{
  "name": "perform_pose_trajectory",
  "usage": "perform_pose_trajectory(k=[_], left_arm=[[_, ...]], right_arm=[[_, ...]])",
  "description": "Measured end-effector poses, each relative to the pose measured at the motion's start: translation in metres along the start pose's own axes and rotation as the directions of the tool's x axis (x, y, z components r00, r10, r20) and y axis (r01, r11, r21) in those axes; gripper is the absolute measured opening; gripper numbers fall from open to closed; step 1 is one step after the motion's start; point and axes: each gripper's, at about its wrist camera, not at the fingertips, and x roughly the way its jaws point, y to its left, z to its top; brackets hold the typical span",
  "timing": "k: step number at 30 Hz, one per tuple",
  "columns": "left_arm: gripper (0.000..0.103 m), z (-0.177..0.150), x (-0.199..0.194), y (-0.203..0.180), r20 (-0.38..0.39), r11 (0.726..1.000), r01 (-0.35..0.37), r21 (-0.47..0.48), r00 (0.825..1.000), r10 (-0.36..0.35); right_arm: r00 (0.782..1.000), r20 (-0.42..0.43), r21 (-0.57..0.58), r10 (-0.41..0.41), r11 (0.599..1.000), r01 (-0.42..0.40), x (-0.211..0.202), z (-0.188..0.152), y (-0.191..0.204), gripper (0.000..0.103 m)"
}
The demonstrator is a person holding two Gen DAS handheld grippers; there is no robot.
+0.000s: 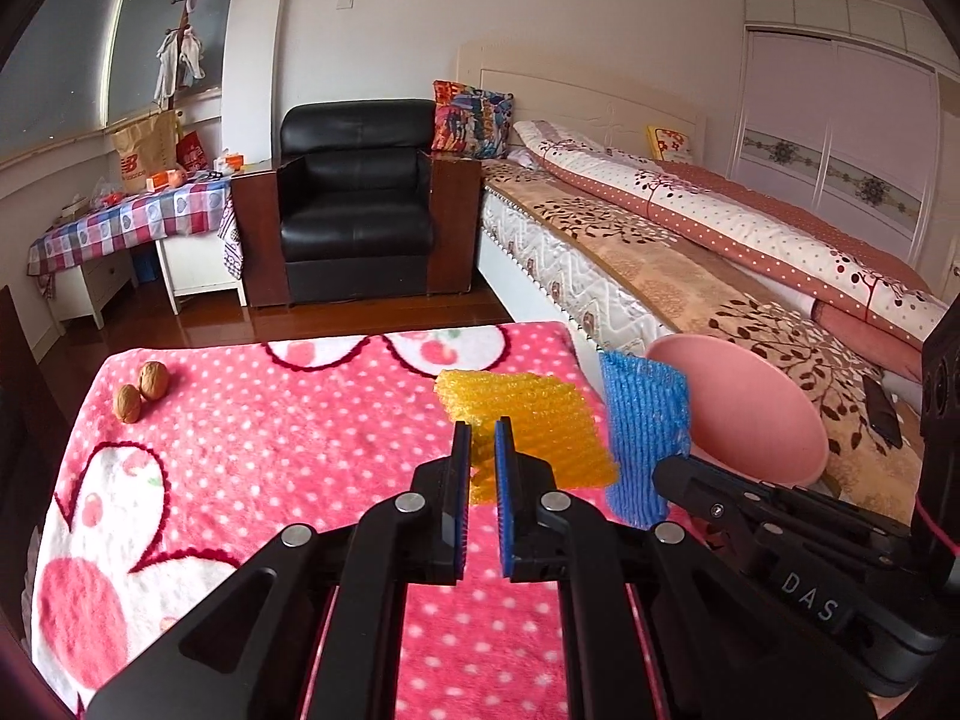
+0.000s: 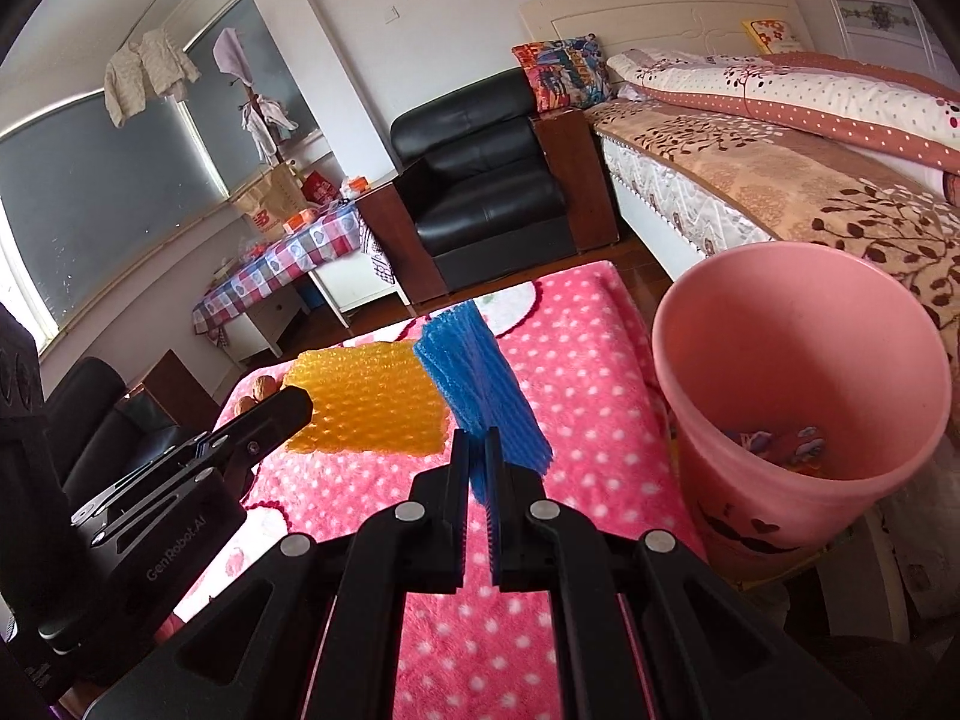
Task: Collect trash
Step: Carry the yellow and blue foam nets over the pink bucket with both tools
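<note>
Yellow bubble wrap is clamped between the left gripper fingers above the pink blanket; two walnuts lie well apart. Blue foam netting is pinched by the right gripper fingers, beside the pink bin.

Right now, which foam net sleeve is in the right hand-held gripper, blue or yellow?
The blue foam net. The right hand-held gripper is shut on its lower edge, nearer the pink bin; the yellow foam net is pinched by the left hand-held gripper.
</note>
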Motion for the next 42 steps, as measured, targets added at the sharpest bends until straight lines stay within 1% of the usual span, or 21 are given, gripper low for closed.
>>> perform_pose_trajectory(k=[8, 17, 21, 23, 26, 29, 34, 42], left_arm=[[0.007, 0.002, 0.0, -0.016, 0.008, 1.0, 0.029, 0.012, 1.0, -0.029], [0.007, 0.01, 0.008, -0.04, 0.02, 0.997, 0.07, 0.043, 0.997, -0.071], [0.007, 0.016, 0.013, -0.052, 0.031, 0.994, 0.099, 0.051, 0.994, -0.101], [0.007, 0.019, 0.015, -0.057, 0.037, 0.991, 0.129, 0.046, 0.991, -0.131], [0.007, 0.022, 0.019, -0.066, 0.038, 0.986, 0.155, 0.055, 0.987, -0.157], [0.007, 0.025, 0.026, -0.074, 0.024, 0.983, 0.175, 0.062, 0.984, -0.176], [0.007, 0.026, 0.038, -0.084, -0.007, 0.969, 0.245, 0.042, 0.97, -0.245], [0.007, 0.023, 0.063, -0.108, -0.044, 0.967, 0.246, 0.072, 0.969, -0.244]], right_arm=[[1.0, 0.025, 0.015, -0.012, 1.0, 0.012, -0.013, -0.001, -0.005, 0.005], [0.997, 0.057, 0.058, -0.044, 0.998, 0.04, -0.024, 0.008, -0.029, 0.005], [0.995, 0.078, 0.091, -0.067, 0.994, 0.06, -0.029, 0.012, -0.044, 0.005], [0.993, 0.085, 0.102, -0.08, 0.992, 0.071, -0.031, 0.014, -0.052, 0.005], [0.99, 0.098, 0.119, -0.102, 0.989, 0.09, -0.035, 0.019, -0.064, 0.005], [0.986, 0.113, 0.143, -0.123, 0.984, 0.106, -0.04, 0.022, -0.078, 0.005], [0.979, 0.129, 0.189, -0.156, 0.973, 0.13, -0.046, 0.024, -0.104, 0.005], [0.973, 0.126, 0.236, -0.193, 0.959, 0.16, -0.045, 0.026, -0.14, 0.005]])
